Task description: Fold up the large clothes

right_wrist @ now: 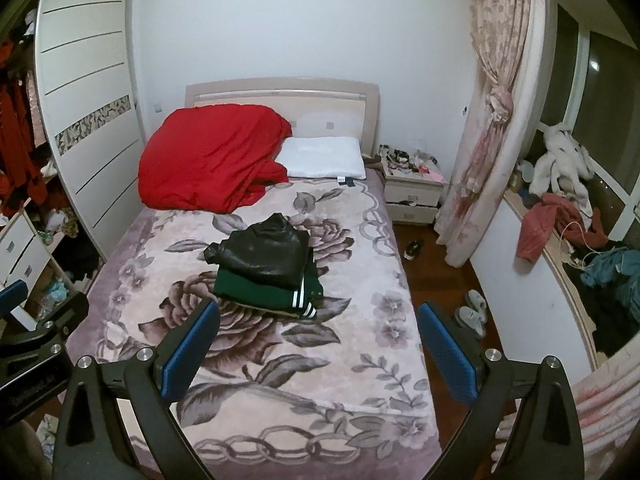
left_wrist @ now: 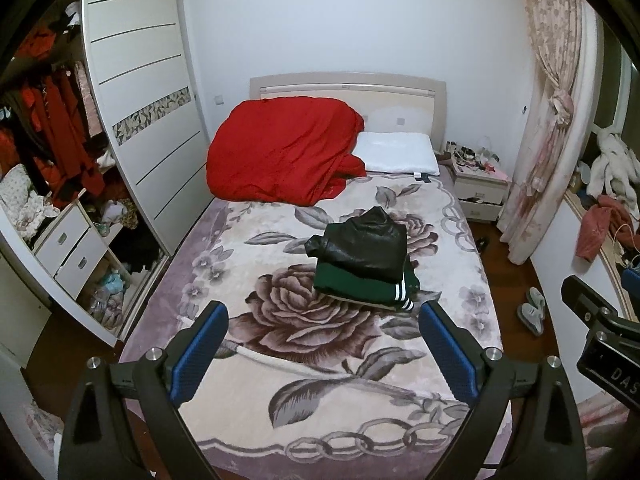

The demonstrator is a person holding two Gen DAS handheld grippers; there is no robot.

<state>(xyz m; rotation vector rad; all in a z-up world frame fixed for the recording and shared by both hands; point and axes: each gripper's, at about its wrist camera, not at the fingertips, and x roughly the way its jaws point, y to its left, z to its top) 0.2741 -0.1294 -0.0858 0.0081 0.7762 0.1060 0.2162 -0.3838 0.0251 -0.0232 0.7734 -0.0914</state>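
Observation:
A folded black leather jacket (left_wrist: 366, 246) lies on top of a folded dark green garment with white stripes (left_wrist: 360, 288) in the middle of the bed (left_wrist: 256, 392). The same stack shows in the right wrist view, the black jacket (right_wrist: 264, 254) on the green garment (right_wrist: 256, 290). My left gripper (left_wrist: 324, 320) is open and empty, held above the foot of the bed, short of the stack. My right gripper (right_wrist: 318, 318) is open and empty, to the right of the left one, above the bed's right side.
A red duvet (left_wrist: 280, 152) and a white pillow (left_wrist: 396, 152) lie at the headboard. An open wardrobe (left_wrist: 52, 152) full of clothes stands left. A nightstand (right_wrist: 412, 192), curtain (right_wrist: 480, 140), slippers (right_wrist: 472, 312) and a cluttered window ledge (right_wrist: 568, 232) are on the right.

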